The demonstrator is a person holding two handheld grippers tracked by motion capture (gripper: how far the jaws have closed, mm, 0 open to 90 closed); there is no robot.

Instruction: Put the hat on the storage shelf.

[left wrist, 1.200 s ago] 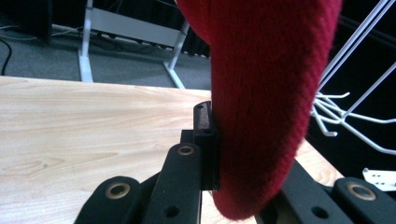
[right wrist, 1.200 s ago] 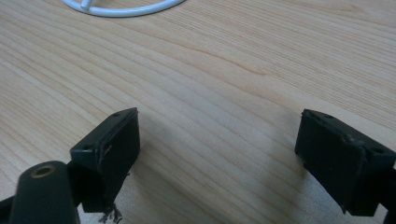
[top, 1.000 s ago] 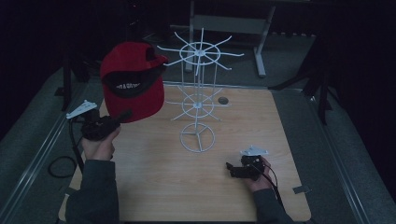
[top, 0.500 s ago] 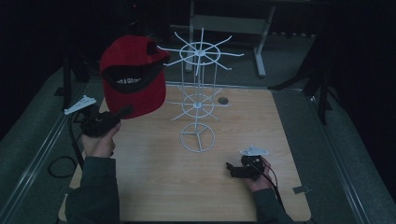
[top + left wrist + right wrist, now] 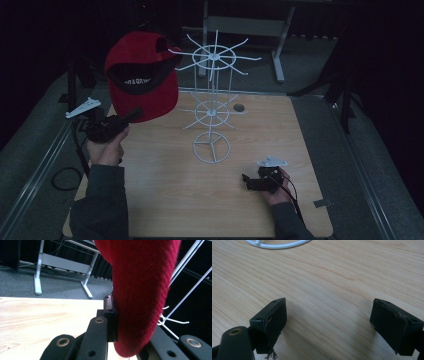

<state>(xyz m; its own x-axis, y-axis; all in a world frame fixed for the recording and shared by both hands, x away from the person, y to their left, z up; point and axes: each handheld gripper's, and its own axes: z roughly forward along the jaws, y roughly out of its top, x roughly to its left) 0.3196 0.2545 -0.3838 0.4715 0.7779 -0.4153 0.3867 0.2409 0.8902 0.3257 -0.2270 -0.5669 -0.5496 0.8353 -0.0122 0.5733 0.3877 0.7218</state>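
A red cap with a black inner band hangs in the air over the table's far left, close to the top arms of a white wire rack. My left gripper is shut on the cap's brim from below. In the left gripper view the red fabric sits between the black jaws, and one pad presses its side. My right gripper rests on the wooden table at the front right, open with nothing between its pads. The rack's base ring lies just ahead of it.
A grey metal frame stands beyond the table's far edge. A small round hole sits in the tabletop behind the rack. A cable loops off the left edge. A scrap of tape lies at the right edge.
The left hand has lifted the cap slightly, bringing it a little higher beside the rack's top. The right gripper has stayed where it was.
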